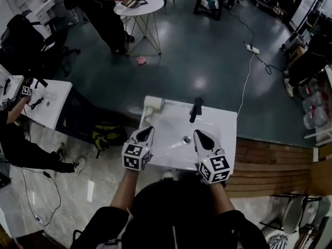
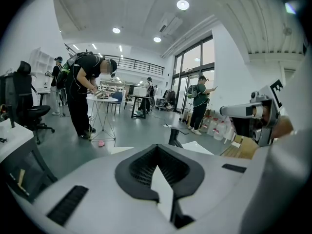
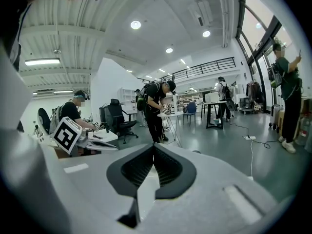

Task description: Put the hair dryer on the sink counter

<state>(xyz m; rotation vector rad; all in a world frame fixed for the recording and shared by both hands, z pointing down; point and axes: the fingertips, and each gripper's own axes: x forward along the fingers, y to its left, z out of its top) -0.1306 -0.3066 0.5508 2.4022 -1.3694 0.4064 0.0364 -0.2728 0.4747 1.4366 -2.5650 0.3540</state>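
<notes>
floor (image 1: 207, 51): big grey open area behind everything. People are working at other tables well away, so nothing back there gets in your way.
desk (image 1: 223, 121): the white sink counter right in front of you. Both your claws hover over its near half.
basin (image 1: 174, 134): shallow white bowl in the middle of the desk. Treat it as a no-go zone for the dryer, flat top only.
hair dryer (image 1: 154, 104): pale cream, sitting at the far-left corner of the desk, left of the faucet and apart from it. Looks to me like it's already resting on the top, though it's tight to the corner and I can't tell if part of it hangs off.
left claw (image 1: 149, 129): fully closed, tips pressed together, nothing in it. It's the nearer one to the dryer, still clearly short of it.
right claw (image 1: 197, 133): same deal, pinched closed and empty, over the basin near the drain.
faucet (image 1: 196, 109): black, standing at the back edge in the middle. Keep your approach left of it.
drain (image 1: 187, 139): small ring in the basin, between your two claws.
step in hand: if you want the dryer seated better, open the left claw first, come in over the body, grip the thick part and nudge it inward off the corner.
</notes>
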